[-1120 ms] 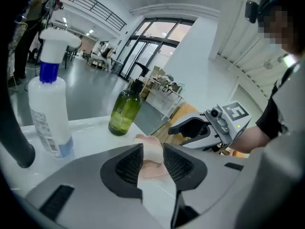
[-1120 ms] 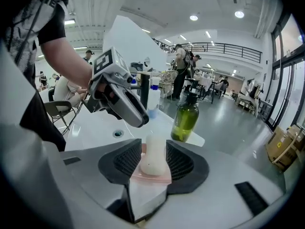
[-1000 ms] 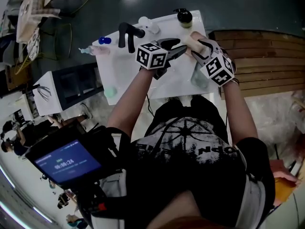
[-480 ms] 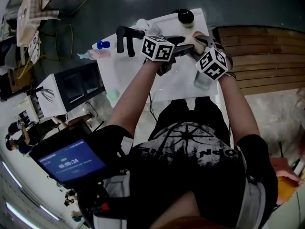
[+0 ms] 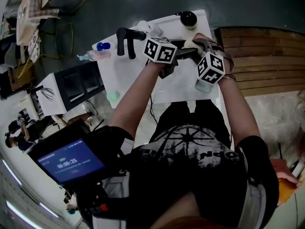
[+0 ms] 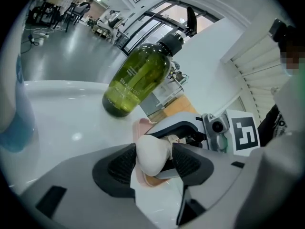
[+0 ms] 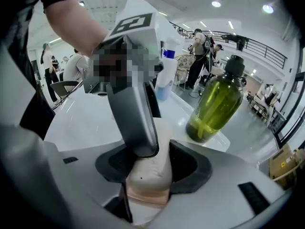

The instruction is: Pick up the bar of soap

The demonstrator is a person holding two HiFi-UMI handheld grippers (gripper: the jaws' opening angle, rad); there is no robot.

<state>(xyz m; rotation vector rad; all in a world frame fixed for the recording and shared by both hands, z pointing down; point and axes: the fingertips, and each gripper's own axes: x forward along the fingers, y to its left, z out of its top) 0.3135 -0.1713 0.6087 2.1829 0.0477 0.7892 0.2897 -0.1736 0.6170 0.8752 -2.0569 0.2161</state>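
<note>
The pale bar of soap (image 6: 152, 154) (image 7: 150, 168) hangs just above a pink soap dish (image 6: 141, 126) (image 7: 143, 194) on the white table (image 5: 128, 75). Both grippers meet at it. My left gripper (image 6: 153, 159) (image 5: 188, 51) comes in from the left; its jaws have just been opening wider, and the soap sits between the pads, touching both. My right gripper (image 7: 150, 163) (image 5: 193, 46) has just been closing, with the same soap between its pads. A finger of the left gripper (image 7: 133, 109) crosses the right gripper view and hides the soap's top.
A green shampoo bottle (image 6: 138, 78) (image 7: 217, 106) (image 5: 187, 18) stands just beyond the dish. A blue-tinted bottle (image 6: 12, 118) (image 7: 164, 78) and a black handled tool (image 5: 126, 35) stand at the table's left. A wooden bench (image 5: 257, 61) lies to the right.
The left gripper has moved right, toward the right gripper, until the two meet. The right gripper's marker cube has rolled. The beige soap seen at the right gripper's tip is now covered by both.
</note>
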